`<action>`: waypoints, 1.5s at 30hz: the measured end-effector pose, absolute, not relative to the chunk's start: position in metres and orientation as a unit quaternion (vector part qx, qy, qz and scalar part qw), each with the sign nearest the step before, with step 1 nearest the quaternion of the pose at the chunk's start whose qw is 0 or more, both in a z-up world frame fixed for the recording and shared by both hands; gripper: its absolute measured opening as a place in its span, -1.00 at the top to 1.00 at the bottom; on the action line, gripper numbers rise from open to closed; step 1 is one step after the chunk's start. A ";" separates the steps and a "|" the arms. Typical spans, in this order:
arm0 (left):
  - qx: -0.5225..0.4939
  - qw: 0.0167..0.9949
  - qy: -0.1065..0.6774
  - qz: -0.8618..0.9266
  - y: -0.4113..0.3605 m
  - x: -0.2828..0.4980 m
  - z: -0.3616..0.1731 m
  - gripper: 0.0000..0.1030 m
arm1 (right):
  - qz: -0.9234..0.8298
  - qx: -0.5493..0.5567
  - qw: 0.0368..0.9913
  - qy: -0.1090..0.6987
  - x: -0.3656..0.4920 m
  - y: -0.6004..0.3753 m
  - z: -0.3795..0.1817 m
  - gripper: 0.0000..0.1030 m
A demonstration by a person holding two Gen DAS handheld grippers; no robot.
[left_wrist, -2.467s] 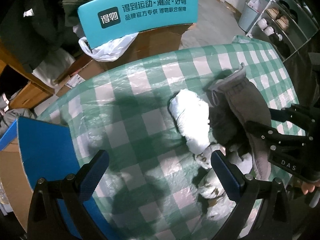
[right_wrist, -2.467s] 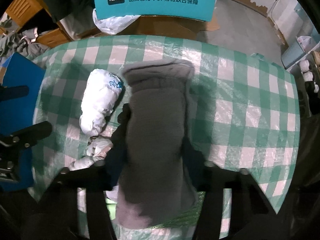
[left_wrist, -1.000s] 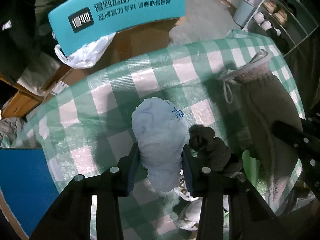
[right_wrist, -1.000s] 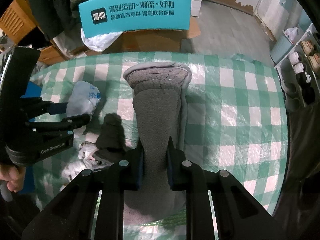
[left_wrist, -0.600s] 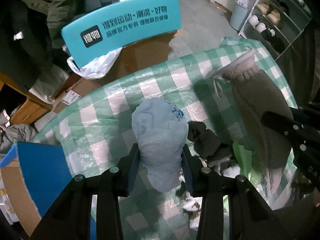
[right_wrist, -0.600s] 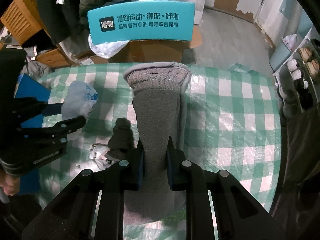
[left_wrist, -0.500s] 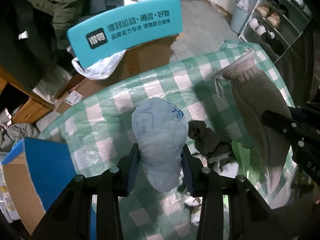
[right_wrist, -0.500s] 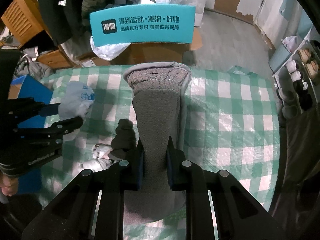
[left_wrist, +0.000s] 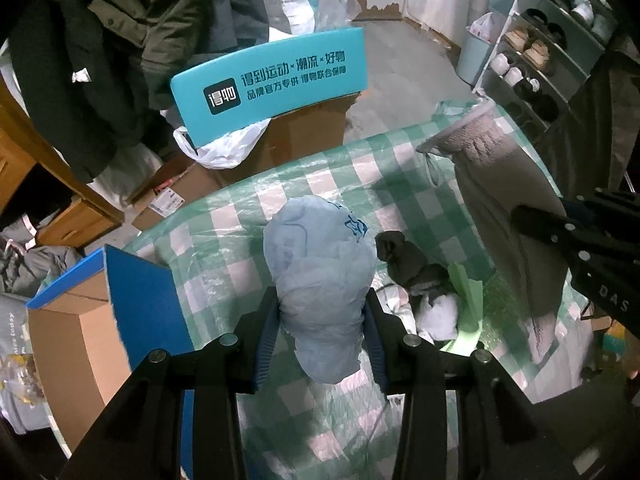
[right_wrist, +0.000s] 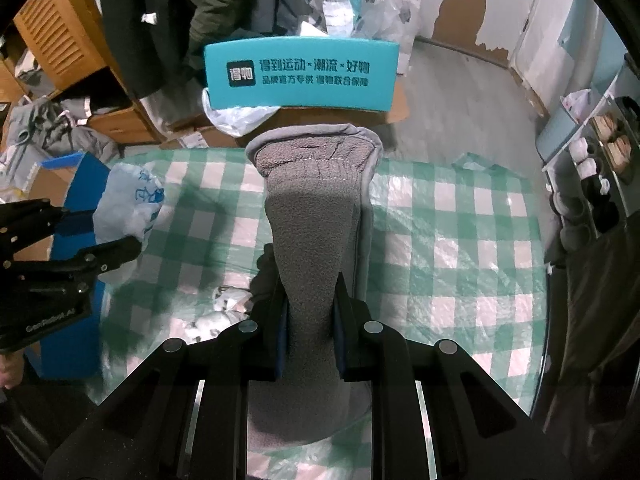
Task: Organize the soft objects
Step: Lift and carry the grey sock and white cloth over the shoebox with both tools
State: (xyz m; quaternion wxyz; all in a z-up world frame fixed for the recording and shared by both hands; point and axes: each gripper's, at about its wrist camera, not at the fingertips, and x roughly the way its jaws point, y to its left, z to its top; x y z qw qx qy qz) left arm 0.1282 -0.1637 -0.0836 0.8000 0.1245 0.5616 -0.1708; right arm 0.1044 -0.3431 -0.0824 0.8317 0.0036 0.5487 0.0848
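Black left gripper (left_wrist: 322, 316) w/ blue pads pinches a pale blue bundle (left_wrist: 320, 272) at its lower part; the bundle is lifted above the table (left_wrist: 256, 208), which has a green-and-white check cloth. Right gripper (right_wrist: 310, 320), also black, is clamped on a long grey fleece piece (right_wrist: 314, 240) around its narrow middle; the wide cuffed end fans out ahead, lower end hangs below the fingers. Between the two, on the cloth, lie a dark grey clump (left_wrist: 408, 260) and small white items (left_wrist: 438, 314), touching each other, beside a green scrap (left_wrist: 466, 284). At the table's left edge stands a blue-lined cardboard box (left_wrist: 136, 292). Beyond the far edge: a teal sign (left_wrist: 272, 84) w/ printed characters, on brown cartons, a white bag (left_wrist: 224, 148) below it. Dark coats (left_wrist: 120, 40) hang further back on the left; shoe shelves (left_wrist: 540, 48) on the right.
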 end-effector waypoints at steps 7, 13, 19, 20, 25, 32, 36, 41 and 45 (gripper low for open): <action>0.123 0.805 0.554 -0.171 -0.155 0.115 -0.073 0.21 | 0.094 -0.001 0.838 0.537 0.097 -0.336 -0.071 0.67; 0.125 0.811 0.546 -0.168 -0.143 0.105 -0.065 0.21 | 0.103 -0.007 0.842 0.530 0.092 -0.327 -0.061 0.67; 0.122 0.819 0.537 -0.162 -0.125 0.098 -0.055 0.21 | 0.115 -0.013 0.845 0.523 0.088 -0.316 -0.052 0.67; 0.123 0.820 0.536 -0.159 -0.122 0.097 -0.053 0.21 | 0.118 -0.014 0.845 0.522 0.087 -0.313 -0.051 0.67; 0.119 0.824 0.532 -0.156 -0.108 0.091 -0.047 0.21 | 0.133 -0.024 0.846 0.516 0.086 -0.295 -0.043 0.67; 0.108 0.831 0.525 -0.147 -0.086 0.083 -0.036 0.21 | 0.155 -0.031 0.845 0.510 0.086 -0.272 -0.034 0.67; 0.104 0.835 0.521 -0.143 -0.075 0.080 -0.032 0.21 | 0.168 -0.037 0.844 0.508 0.085 -0.257 -0.030 0.67; 0.098 0.837 0.521 -0.136 -0.061 0.076 -0.031 0.21 | 0.182 -0.045 0.842 0.506 0.085 -0.238 -0.026 0.67; 0.093 0.838 0.521 -0.128 -0.048 0.075 -0.030 0.21 | 0.194 -0.050 0.840 0.505 0.086 -0.222 -0.023 0.67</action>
